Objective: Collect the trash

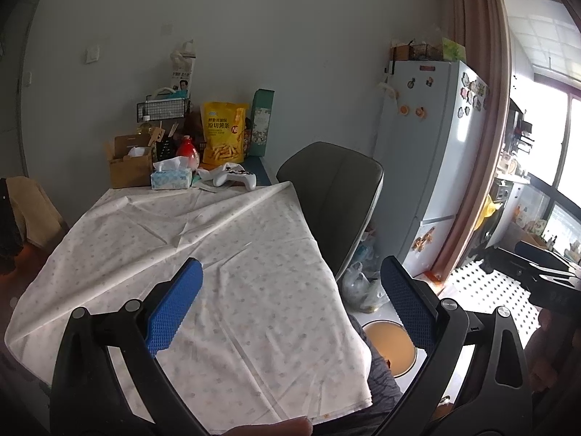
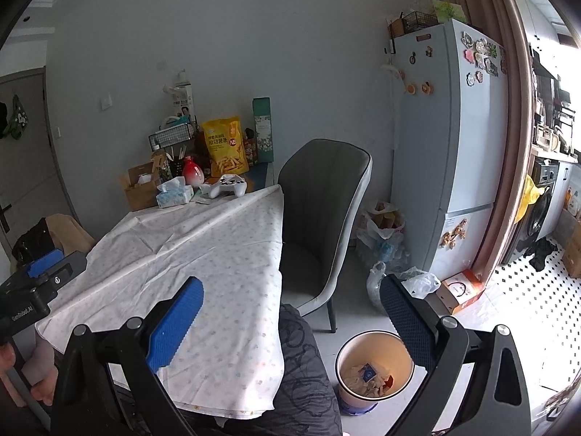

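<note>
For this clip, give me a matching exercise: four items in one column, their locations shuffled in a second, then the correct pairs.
Items:
1. game controller
2. trash bin
3. chip bag
4. wire basket

Locations:
A. on top of the fridge
B. at the far end of the table, against the wall
C. on the floor beside the table
D. just past the far edge of the tablecloth

Pairs: 1-D, 2-C, 3-B, 4-A
</note>
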Tool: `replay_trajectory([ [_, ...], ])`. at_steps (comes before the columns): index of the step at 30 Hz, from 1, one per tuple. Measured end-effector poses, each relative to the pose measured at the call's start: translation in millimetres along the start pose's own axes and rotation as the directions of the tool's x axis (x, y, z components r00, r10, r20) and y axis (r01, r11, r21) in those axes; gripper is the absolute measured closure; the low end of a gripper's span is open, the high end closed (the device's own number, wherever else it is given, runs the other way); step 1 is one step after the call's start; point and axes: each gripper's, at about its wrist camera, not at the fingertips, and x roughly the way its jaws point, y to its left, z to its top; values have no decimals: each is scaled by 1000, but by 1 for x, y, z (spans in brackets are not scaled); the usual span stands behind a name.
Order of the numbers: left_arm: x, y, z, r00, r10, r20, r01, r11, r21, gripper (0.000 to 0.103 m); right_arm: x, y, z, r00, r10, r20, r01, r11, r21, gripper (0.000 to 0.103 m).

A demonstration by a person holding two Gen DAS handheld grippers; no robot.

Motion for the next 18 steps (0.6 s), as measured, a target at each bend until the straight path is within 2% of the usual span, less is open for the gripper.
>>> replay_trajectory([
  [18,-3,3,-3,1000,28,-2,-28,1000,4,6,3,3,-3,1000,8,-7,-8,1000,-7,8],
])
